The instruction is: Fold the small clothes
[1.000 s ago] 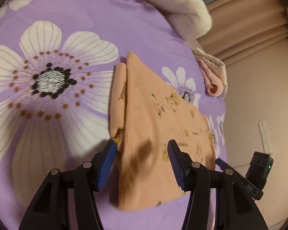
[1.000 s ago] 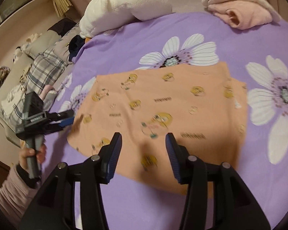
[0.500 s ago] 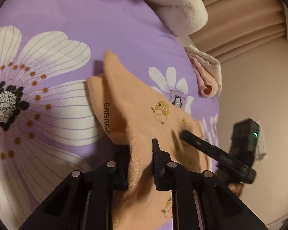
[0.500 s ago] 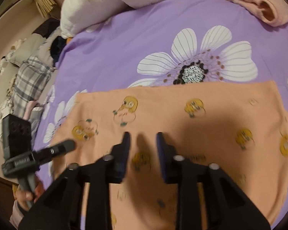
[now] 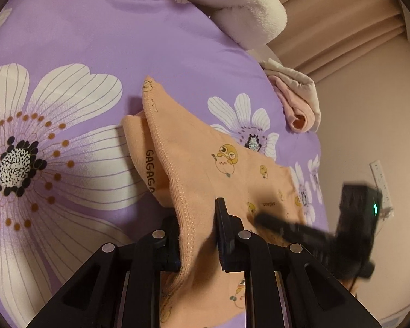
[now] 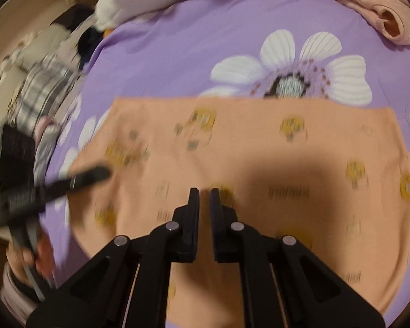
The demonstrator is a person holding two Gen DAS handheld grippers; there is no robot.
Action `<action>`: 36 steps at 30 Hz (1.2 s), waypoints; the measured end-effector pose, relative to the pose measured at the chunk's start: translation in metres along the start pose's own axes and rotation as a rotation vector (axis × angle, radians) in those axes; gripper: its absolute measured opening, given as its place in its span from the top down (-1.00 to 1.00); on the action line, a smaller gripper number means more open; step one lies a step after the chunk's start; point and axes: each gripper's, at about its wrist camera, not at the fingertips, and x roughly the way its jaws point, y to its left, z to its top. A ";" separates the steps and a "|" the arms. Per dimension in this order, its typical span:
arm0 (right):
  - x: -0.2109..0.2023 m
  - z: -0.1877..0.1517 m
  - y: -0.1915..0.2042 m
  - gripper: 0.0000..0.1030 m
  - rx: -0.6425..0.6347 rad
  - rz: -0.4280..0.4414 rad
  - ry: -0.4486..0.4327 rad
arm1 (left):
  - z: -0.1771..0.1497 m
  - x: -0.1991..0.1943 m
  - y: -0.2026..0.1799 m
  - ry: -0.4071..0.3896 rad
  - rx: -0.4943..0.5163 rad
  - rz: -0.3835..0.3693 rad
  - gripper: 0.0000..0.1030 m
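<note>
the left gripper [image 5: 198,228] was clamped on the raised hem of the orange garment [image 5: 205,164] lying on the purple bedsheet [image 5: 95,27], likely to carry it over, while the right gripper [image 6: 204,199], nearly closed, seemed to pinch its near edge.

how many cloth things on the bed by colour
orange printed garment: 1
pink folded garment: 1
white fluffy blanket: 1
total: 3, lying on the purple flowered sheet
</note>
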 end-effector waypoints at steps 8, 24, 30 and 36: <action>-0.003 -0.035 0.003 0.78 -0.062 -0.020 0.015 | 0.001 -0.004 -0.035 0.002 0.060 0.056 0.70; -0.037 -0.056 -0.110 0.39 0.544 0.421 -0.193 | -0.037 0.077 -0.124 0.197 0.260 0.019 0.85; -0.029 -0.042 -0.095 0.18 0.510 0.423 -0.177 | -0.032 0.010 -0.108 0.108 0.213 -0.093 0.85; -0.010 -0.027 -0.076 -0.18 0.529 0.477 -0.156 | -0.007 -0.053 -0.064 -0.029 0.142 -0.002 0.85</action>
